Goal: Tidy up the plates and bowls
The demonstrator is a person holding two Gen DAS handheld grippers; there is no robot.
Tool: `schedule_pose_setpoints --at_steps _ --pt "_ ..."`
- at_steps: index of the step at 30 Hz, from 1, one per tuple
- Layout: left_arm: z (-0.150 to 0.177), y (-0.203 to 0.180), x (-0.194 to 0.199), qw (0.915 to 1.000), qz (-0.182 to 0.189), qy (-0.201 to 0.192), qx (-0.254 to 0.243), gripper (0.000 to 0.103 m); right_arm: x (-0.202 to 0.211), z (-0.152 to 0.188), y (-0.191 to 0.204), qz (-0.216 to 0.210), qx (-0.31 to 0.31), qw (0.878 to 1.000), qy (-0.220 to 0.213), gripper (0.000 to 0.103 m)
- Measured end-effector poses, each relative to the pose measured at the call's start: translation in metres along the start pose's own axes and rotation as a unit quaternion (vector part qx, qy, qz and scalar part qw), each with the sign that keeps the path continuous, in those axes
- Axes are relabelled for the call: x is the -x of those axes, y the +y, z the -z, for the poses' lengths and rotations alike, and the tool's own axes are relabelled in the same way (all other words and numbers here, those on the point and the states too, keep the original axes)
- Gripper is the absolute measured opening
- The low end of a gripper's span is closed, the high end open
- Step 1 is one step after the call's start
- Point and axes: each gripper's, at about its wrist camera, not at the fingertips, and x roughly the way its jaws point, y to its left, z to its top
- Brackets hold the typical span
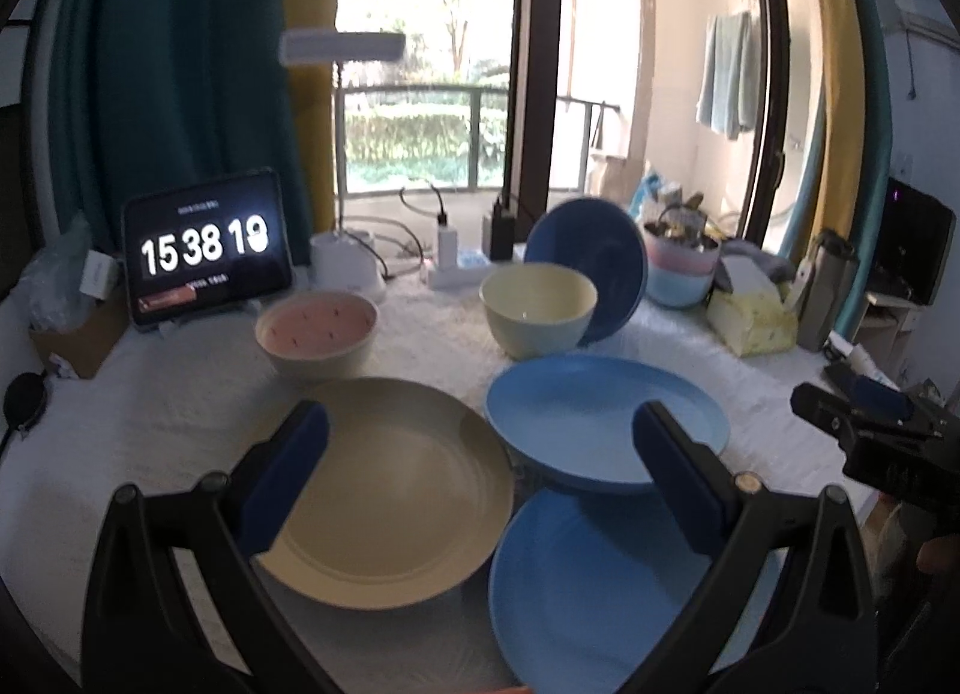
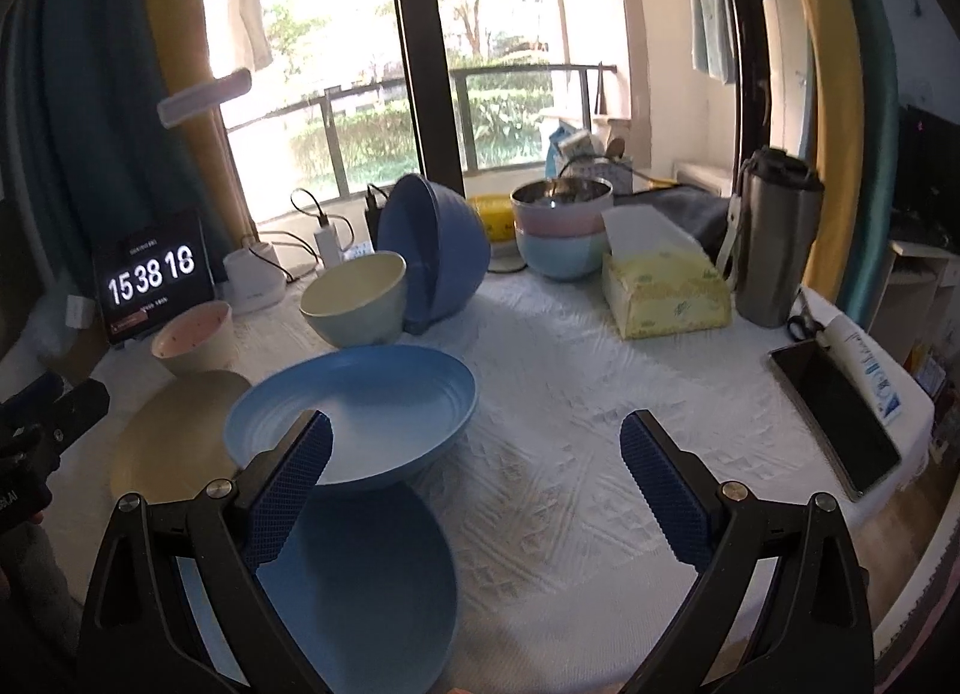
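On table: plates (image 1: 390,490) and bowls (image 1: 537,307) lying scattered, unstacked.
Tools: left tool (image 1: 480,466) and right tool (image 2: 477,475) hanging wide open, gripping nothing.
Progress: sorting apparently not yet starting.

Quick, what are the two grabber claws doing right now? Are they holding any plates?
Left gripper: open, holding nothing, above the round beige plate.
Right gripper: open, holding nothing, beside the light blue plate.

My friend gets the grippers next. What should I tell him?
Left gripper: open, empty, over the plates.
Right gripper: open, empty.
On the table: beige plate flat; light blue plate tilted, its edge on the darker blue plate.
Behind them: pink bowl, cream bowl, dark blue bowl tipped on its side behind the cream one.
Done: nothing stacked yet.
Left: stack plates, nest bowls.
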Motion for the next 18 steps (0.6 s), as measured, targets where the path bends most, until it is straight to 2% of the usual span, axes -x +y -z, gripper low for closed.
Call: schedule_pose_setpoints --at_steps 7,12,15,17,18 --pt "0.002 -0.006 -0.043 0.9989 0.001 0.047 0.002 0.102 -0.04 -0.005 -0.008 -0.014 -0.002 1.0 0.028 0.094" --pt "0.004 -0.007 -0.072 0.9968 0.007 0.08 0.01 0.102 -0.069 -0.009 -0.012 -0.025 0.002 0.998 0.051 0.085" --pt "0.004 -0.009 -0.085 0.9958 0.011 0.09 0.008 0.101 -0.081 -0.012 -0.015 -0.032 0.0 0.998 0.06 0.084" --pt "0.004 -0.009 -0.092 0.995 0.014 0.099 0.009 0.097 -0.09 -0.012 -0.018 -0.041 -0.005 0.997 0.07 0.083" --pt "0.004 -0.009 -0.094 0.9946 0.014 0.103 0.009 0.092 -0.094 -0.012 -0.019 -0.046 -0.009 0.996 0.076 0.082"
